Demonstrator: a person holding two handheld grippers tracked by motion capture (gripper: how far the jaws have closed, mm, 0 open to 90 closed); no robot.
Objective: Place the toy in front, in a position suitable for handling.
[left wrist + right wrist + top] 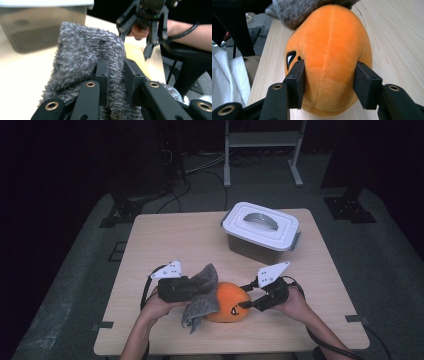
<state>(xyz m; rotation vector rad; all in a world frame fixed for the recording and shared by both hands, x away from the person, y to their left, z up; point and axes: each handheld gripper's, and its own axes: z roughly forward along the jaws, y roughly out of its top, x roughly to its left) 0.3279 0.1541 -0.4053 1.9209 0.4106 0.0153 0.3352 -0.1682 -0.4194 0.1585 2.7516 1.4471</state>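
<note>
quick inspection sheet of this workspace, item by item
surface: pale wood table, bare apart from the items below
job's things: orange plush toy lying near the front edge; grey fuzzy cloth draped over its left end
clutter: lidded plastic box, shut, at the back right
grippers: left gripper shut on the cloth; right gripper with jaws pressing both sides of the toy
cables: a black cable trails from the right gripper off the front edge
surroundings: dark room, grey floor, metal frame legs behind the table

White-lidded storage box [261,231] on wooden table [165,232], far right.
</note>
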